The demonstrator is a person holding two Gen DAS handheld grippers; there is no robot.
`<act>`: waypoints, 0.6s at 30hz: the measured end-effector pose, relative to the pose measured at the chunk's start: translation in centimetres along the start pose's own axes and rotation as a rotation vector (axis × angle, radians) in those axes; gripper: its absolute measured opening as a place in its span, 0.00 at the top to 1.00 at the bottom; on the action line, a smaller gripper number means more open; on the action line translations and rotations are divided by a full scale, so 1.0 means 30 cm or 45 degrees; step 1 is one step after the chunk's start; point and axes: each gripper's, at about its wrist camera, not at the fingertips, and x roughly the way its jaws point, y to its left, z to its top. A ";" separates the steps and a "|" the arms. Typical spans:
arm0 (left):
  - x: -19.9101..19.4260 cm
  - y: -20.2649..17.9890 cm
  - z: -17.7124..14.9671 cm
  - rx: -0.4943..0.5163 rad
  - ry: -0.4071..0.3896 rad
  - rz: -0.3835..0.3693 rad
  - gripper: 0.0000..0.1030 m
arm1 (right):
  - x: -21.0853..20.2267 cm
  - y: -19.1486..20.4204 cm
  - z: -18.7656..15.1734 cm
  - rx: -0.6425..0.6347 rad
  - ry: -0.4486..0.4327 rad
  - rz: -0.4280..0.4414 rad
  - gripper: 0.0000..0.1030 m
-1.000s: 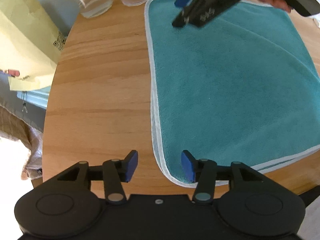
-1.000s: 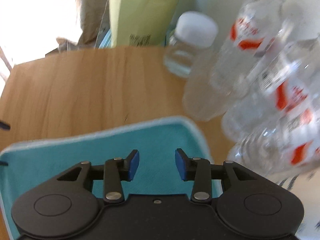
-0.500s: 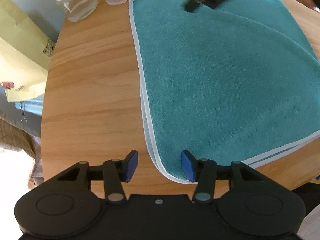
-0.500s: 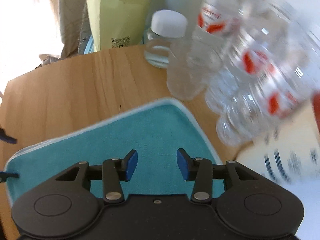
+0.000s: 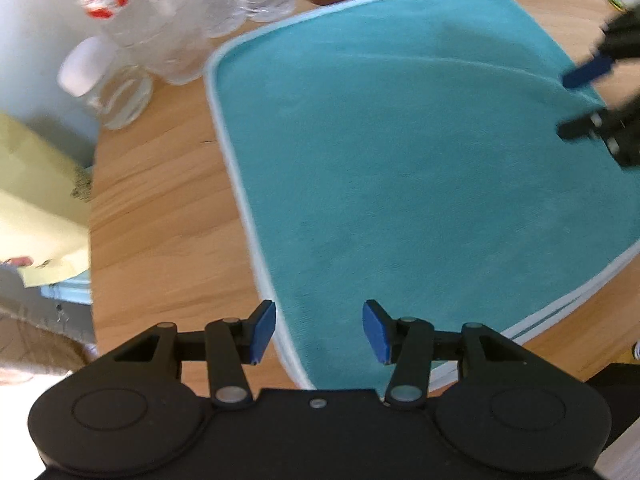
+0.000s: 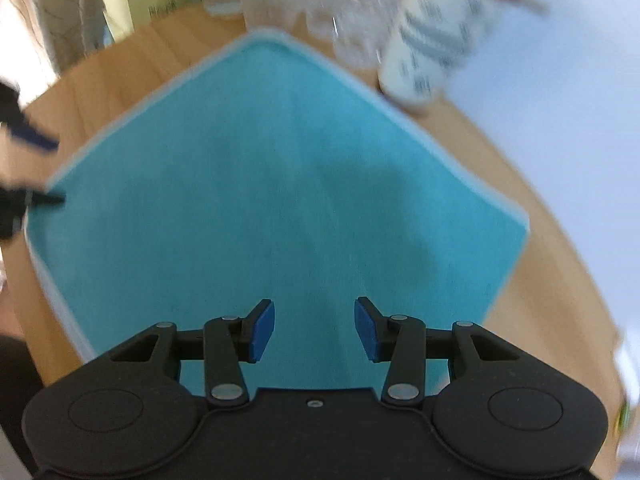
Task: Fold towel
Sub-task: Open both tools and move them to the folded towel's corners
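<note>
Left hand-held gripper: jaws partway open, nothing between the pads, hanging over the near-left corner of the teal towel, w/ the white hem running right under the gap. Right hand-held gripper same deal, partway open and empty, over the near side of the cloth; from the left wrist cam you can see it out by the towel's right edge.

Towel itself lies flat on the round wooden worktop. Looks like it's got one fold in it already, bc there's a double hem stacked along the near-right edge and a faint crease across the top. Right cam is pretty blurry so can't say much abt the far corners.

Behind it: clear plastic bottles, a small jar w/ white lid, a white cup, all close to the far hem.

So imo this is the bit between folds, lining up for the next grab. Next move prob needs both sets of jaws down onto corners on the same edge, pinching all layers together, then lift low and carry across w/o bumping the bottles.
</note>
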 end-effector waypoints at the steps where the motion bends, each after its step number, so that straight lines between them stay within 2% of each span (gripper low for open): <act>1: 0.017 -0.009 -0.003 0.015 0.022 -0.015 0.52 | 0.005 -0.003 -0.032 0.029 0.022 -0.005 0.52; 3: 0.028 -0.023 -0.009 0.036 0.033 -0.014 0.49 | 0.012 -0.009 -0.101 0.097 0.062 -0.016 0.52; 7: 0.033 -0.021 -0.021 0.071 0.035 -0.017 0.45 | 0.002 -0.012 -0.176 0.169 0.069 -0.014 0.50; 14: 0.038 0.002 -0.025 0.069 0.074 -0.052 0.43 | 0.003 -0.036 -0.214 0.267 0.117 -0.006 0.38; 18: 0.028 0.026 -0.032 0.021 0.094 -0.061 0.43 | -0.015 -0.048 -0.244 0.336 0.135 0.015 0.37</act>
